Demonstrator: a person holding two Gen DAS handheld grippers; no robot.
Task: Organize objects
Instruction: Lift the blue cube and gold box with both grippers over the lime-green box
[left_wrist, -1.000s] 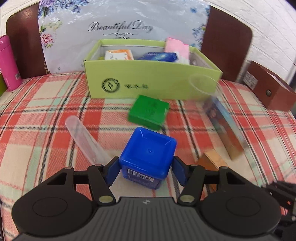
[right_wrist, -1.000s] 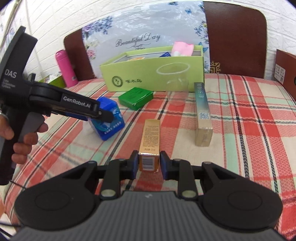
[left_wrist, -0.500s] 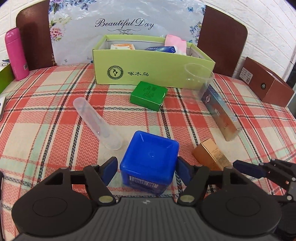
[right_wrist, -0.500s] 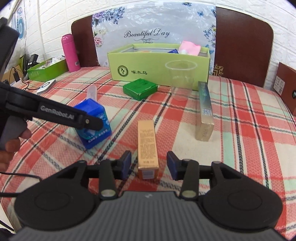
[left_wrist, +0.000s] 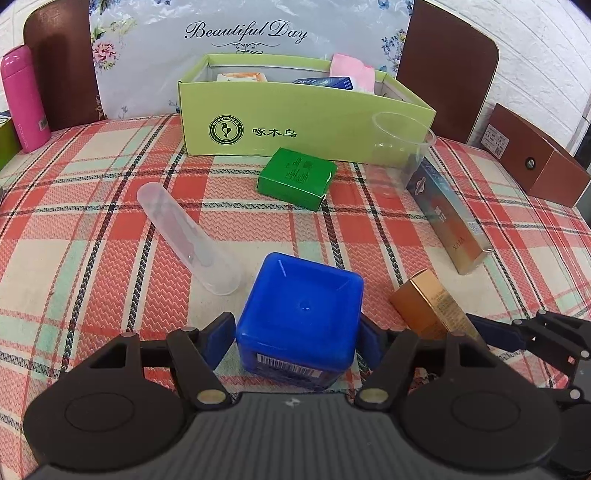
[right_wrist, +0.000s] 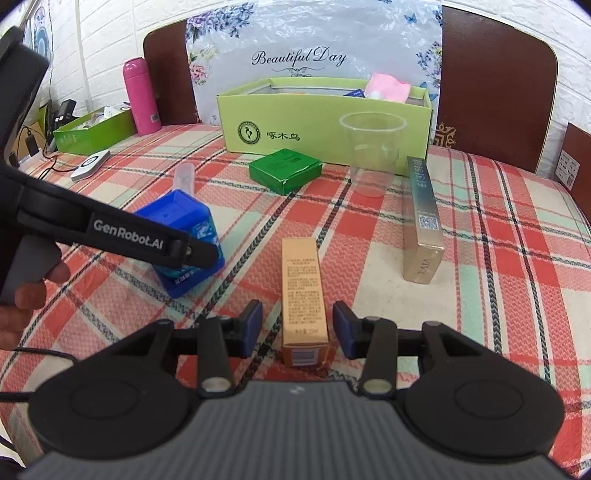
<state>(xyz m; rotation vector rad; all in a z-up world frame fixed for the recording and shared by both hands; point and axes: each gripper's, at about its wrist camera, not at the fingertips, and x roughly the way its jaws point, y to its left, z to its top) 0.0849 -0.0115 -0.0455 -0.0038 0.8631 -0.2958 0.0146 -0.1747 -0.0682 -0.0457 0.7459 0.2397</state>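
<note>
a few bits already sit in the green box (left_wrist: 295, 110), but both grippers' jaws just opened, blue tub (left_wrist: 299, 314) and gold carton (right_wrist: 303, 295) loose between them on the table.

A: Layout? Seen fr. left wrist cam.
B: Open carton (left_wrist: 295, 122) at back, packets inside. Flat box (left_wrist: 296, 178) just in front. Cup (left_wrist: 400, 147) upright at carton's rt corner, long box (left_wrist: 448, 218) beside it, running fwd.
A: And nearer?
B: Tube (left_wrist: 188, 240) lying left. Cube tub (left_wrist: 301, 314) centre, nearest. Small carton (left_wrist: 424, 304) just rt of tub. Flask (left_wrist: 24, 99) far left, at back.
</note>
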